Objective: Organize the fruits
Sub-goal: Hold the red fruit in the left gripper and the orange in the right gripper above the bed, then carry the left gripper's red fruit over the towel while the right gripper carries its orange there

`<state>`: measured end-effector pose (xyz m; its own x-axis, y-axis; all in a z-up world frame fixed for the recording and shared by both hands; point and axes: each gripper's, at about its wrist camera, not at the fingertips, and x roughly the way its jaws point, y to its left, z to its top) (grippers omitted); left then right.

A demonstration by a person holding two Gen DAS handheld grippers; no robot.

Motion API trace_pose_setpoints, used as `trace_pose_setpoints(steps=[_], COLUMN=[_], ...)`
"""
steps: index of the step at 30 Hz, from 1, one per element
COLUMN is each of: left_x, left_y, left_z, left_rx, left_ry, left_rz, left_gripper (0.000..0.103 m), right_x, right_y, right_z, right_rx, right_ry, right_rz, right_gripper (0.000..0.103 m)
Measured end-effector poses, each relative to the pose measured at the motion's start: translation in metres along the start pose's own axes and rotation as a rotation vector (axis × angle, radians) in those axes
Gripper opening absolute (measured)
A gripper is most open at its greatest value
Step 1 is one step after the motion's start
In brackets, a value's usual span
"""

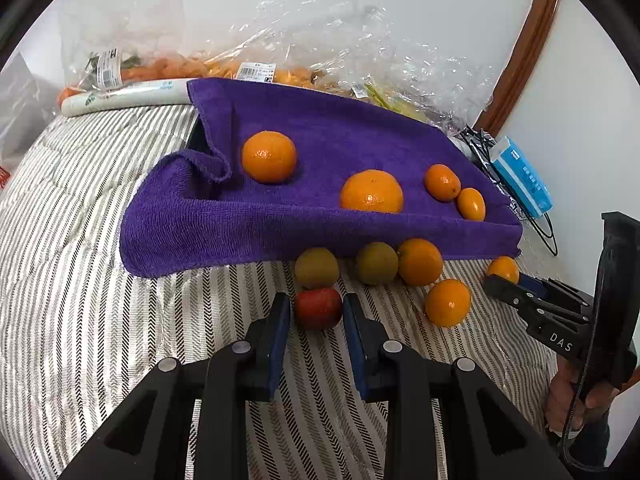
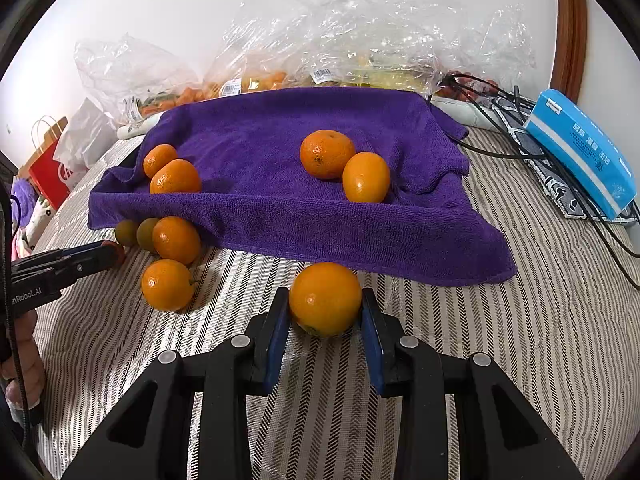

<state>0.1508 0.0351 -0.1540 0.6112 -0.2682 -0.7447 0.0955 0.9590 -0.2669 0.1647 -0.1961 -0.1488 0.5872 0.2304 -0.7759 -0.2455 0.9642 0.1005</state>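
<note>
Both grippers are at the pick-up step, each already clamped on a fruit that rests on the striped bedcover [image 1: 100,208] in front of the purple towel [image 1: 328,132].

The left gripper [image 1: 317,308] has its jaws closed on a small red fruit [image 1: 318,307], probably an apple or plum; the fisheye view does not settle which. Just behind it, touching the towel's hanging front edge, sit two greenish-brown fruits [image 1: 317,267] and an orange [image 1: 419,261], with another orange [image 1: 447,302] lying a little nearer the camera.

The right gripper [image 2: 325,304] has its jaws grasping a large orange [image 2: 325,298], the blue pads [image 2: 276,330] pressed on both sides. The orange seems to be on the bedcover or barely clear of it, just before the towel's front hem.

Four oranges already lie up on the towel, in two loose pairs, so the towel looks to be the collecting place and the sorting is perhaps halfway along, with several fruits yet on the bedcover.

Next, each hand should lift its fruit straight up, clear the raised front fold, and set it down where the towel dips so it will not roll back off. The red fruit may deserve a spot apart from the oranges. The left hand must rise without nudging the cluster behind it.
</note>
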Motion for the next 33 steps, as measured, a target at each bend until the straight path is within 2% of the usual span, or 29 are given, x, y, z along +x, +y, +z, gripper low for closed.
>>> trace_pose_setpoints(steps=[7, 13, 16, 18, 28, 33], left_x=[-0.001, 0.002, 0.003, 0.004, -0.011, -0.020], left_y=[0.006, -0.006, -0.014, -0.015, -0.008, -0.001], left_z=[0.000, -0.001, -0.002, -0.002, -0.001, 0.002], left_rx=[-0.030, 0.025, 0.065, 0.073, 0.045, 0.003], left_ry=[0.008, -0.008, -0.014, -0.008, -0.052, -0.068], left_rz=[-0.057, 0.002, 0.039, 0.028, -0.018, -0.037], left_gripper=[0.034, 0.034, 0.032, 0.024, 0.024, 0.024], right_x=[0.000, 0.000, -0.001, -0.001, -0.007, -0.019], right_y=[-0.001, -0.002, -0.002, -0.002, 0.003, 0.007], right_z=[0.000, 0.000, 0.000, 0.000, -0.001, 0.006], right_rx=[0.003, 0.006, 0.007, 0.007, -0.006, 0.022], right_ry=[-0.001, -0.002, -0.004, -0.004, -0.027, -0.032], right_rz=[0.004, 0.010, 0.012, 0.013, -0.001, 0.041], right_gripper=[0.034, 0.034, 0.034, 0.034, 0.034, 0.034])
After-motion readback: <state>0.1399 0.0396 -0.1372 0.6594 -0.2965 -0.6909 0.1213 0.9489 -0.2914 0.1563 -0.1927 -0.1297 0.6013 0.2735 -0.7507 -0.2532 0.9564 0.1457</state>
